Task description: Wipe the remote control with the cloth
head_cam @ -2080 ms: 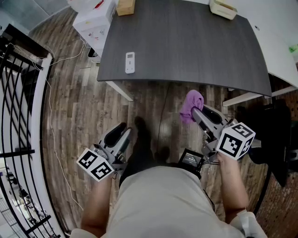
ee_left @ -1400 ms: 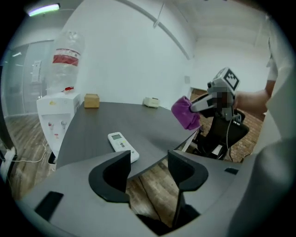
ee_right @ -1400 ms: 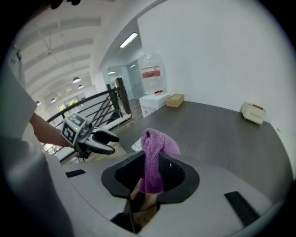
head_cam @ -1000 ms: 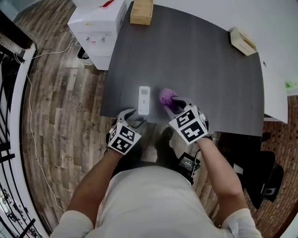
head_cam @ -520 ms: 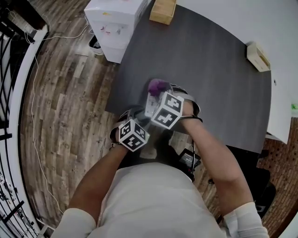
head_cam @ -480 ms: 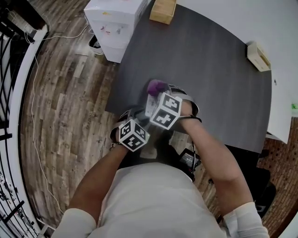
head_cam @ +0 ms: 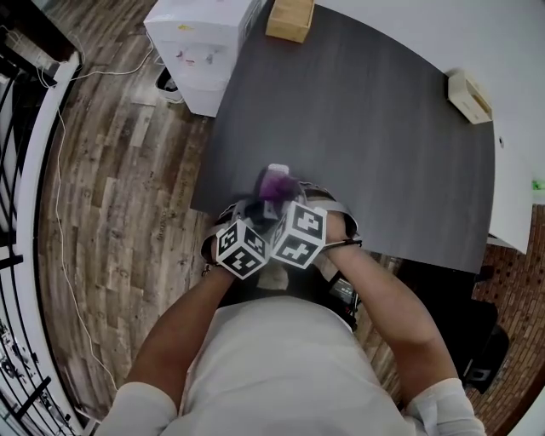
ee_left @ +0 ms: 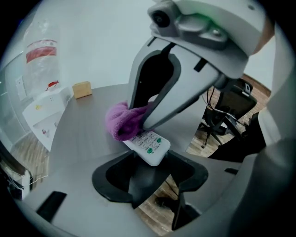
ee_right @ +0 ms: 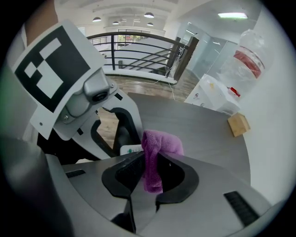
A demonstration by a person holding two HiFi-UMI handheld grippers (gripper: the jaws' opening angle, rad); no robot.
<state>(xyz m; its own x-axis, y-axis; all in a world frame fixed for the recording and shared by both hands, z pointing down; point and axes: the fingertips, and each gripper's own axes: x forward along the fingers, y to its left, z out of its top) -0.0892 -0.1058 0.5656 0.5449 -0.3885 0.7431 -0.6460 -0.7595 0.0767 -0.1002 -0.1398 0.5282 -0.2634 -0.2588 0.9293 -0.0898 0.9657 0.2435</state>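
At the table (head_cam: 383, 128) edge, our left gripper (ee_left: 149, 159) clamps the remote control (ee_left: 149, 147); our right gripper (ee_right: 150, 159) clenches the purple cloth (ee_right: 159, 143).

Dark grey table (head_cam: 383, 128) with a small wooden block (head_cam: 289, 19) at its far left corner and a pale box (head_cam: 469, 96) near its right edge, beside a white water dispenser (head_cam: 196, 38) on wood-plank floor (head_cam: 119, 213), a thin white cable (head_cam: 56, 183) trailing there near a black railing (head_cam: 25, 47).
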